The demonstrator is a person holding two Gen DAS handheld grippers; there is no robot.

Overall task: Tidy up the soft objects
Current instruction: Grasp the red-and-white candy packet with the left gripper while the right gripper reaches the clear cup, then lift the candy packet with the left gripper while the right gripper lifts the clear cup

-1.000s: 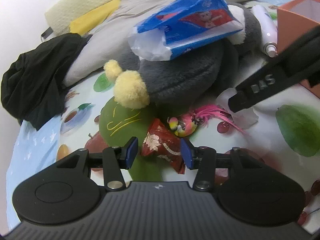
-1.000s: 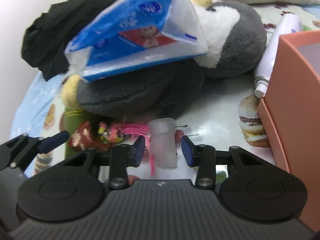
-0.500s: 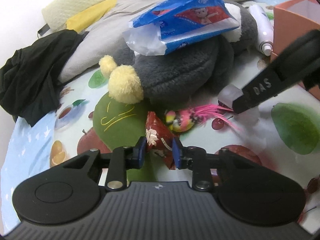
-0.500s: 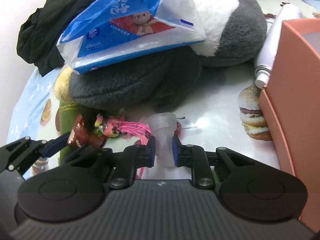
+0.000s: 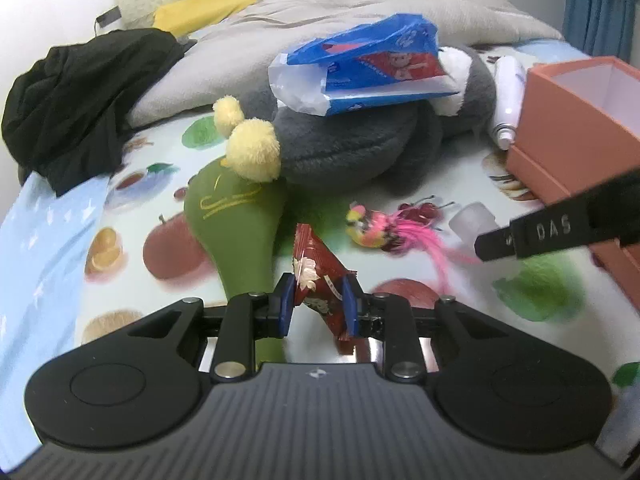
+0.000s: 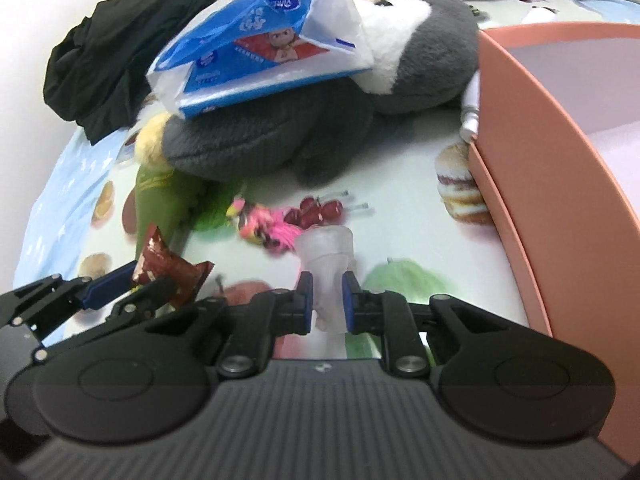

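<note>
The left tool pinches the light, crinkly red snack packet mid-body just above the bed, while the right tool pinches the soft, translucent squeeze piece at its narrow waist, where slippage appears least likely.

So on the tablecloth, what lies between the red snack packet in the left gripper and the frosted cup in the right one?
The pink feathered toy lies between the red snack packet and the frosted cup, clearest in the left wrist view; otherwise only fruit-print tablecloth.
</note>
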